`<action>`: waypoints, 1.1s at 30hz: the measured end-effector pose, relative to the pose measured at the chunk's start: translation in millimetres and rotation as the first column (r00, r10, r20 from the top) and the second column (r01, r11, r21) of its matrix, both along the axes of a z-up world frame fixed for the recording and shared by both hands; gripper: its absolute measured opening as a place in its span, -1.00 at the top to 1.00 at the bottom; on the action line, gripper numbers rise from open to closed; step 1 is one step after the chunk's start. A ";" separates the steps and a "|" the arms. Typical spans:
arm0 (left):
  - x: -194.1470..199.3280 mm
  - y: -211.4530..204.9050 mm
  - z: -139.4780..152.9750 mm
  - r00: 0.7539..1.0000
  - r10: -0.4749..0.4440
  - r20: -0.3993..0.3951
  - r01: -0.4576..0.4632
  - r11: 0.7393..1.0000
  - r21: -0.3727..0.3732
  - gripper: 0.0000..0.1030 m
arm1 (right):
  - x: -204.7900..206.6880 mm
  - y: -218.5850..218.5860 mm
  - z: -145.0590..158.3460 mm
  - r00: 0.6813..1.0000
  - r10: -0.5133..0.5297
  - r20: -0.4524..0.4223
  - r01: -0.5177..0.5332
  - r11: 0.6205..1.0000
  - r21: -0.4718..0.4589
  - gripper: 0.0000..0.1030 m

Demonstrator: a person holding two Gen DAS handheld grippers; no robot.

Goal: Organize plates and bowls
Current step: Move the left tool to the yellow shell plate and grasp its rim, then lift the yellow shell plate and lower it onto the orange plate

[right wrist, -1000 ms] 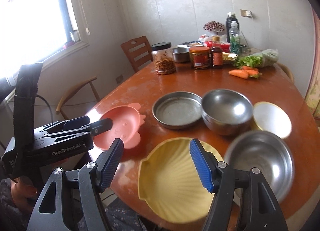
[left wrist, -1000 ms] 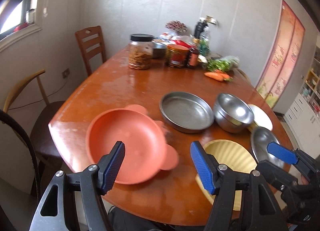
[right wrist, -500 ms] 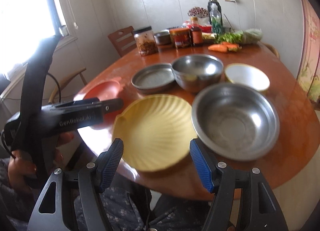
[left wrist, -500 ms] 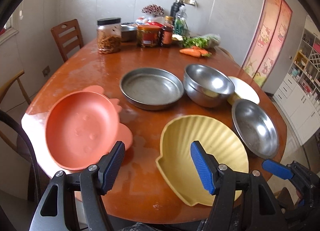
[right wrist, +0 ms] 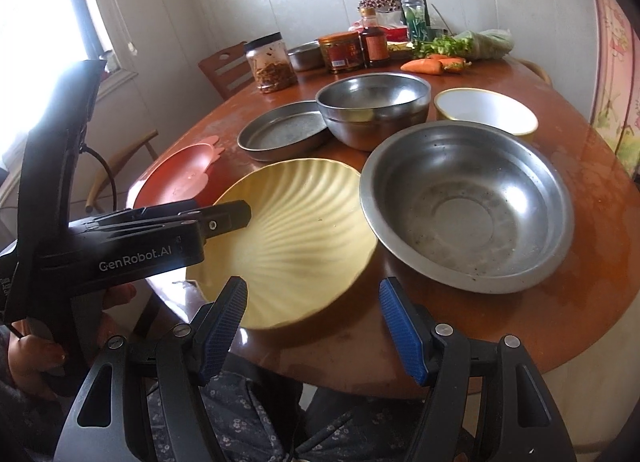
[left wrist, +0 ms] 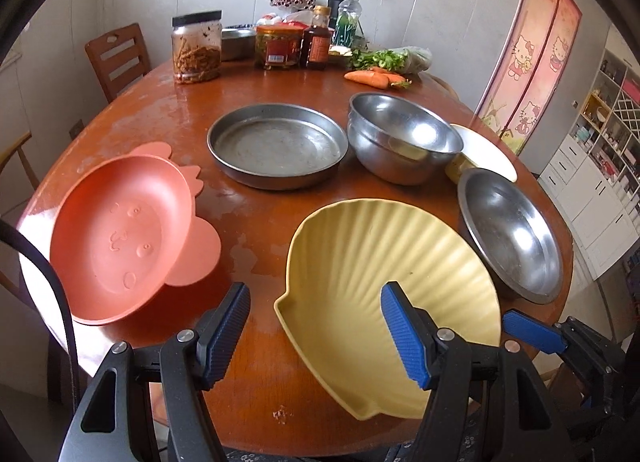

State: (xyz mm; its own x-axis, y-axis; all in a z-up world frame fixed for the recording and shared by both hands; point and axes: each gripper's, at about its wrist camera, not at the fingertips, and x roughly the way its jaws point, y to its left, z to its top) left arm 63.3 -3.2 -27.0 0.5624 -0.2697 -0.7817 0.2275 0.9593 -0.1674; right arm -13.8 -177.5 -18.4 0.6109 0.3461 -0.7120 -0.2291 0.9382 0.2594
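Tools (left wrist: 316,326) (right wrist: 314,326) hover spread over the shell plate's (left wrist: 384,262) near rim.

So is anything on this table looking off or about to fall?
Yes. The yellow shell plate hangs over the near table edge, and the pink plate overhangs the left edge. Nothing looks spilled or broken.

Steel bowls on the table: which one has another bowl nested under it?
The far steel bowl, beside the flat steel pan; the near steel bowl sits alone.
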 end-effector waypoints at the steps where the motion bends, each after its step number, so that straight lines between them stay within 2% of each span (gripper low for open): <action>1: 1.4 -0.1 -2.3 1.000 -0.001 -0.007 0.001 1.000 0.000 -0.30 | 1.5 1.3 -1.1 1.000 0.004 0.002 -0.004 1.000 -0.001 -0.37; 5: 3.7 -4.9 -10.3 0.999 -0.039 -0.032 0.039 0.999 -0.019 -0.10 | 7.9 5.9 -5.9 1.000 0.007 0.009 -0.006 1.000 -0.013 -0.25; 14: -2.4 -8.1 -10.9 0.998 -0.067 -0.022 0.067 0.998 -0.007 -0.08 | 11.2 15.2 -7.5 1.000 0.013 0.026 -0.011 0.997 -0.071 -0.20; 24: -16.7 11.4 12.9 0.998 -0.035 0.043 0.035 0.999 0.003 -0.08 | 12.4 30.6 5.0 0.998 0.043 0.052 -0.039 0.997 -0.073 -0.20; 33: -18.0 48.0 33.6 0.995 0.044 0.093 -0.043 0.999 -0.010 -0.08 | 22.3 62.8 27.6 0.988 0.112 0.102 -0.104 0.991 -0.084 -0.20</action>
State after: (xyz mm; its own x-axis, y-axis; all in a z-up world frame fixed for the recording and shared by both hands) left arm 45.2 44.8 6.7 0.6442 -0.2494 -0.7231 0.2002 0.9674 -0.1553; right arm 8.5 -114.7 9.2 0.6466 0.3598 -0.6726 -0.3523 0.9229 0.1550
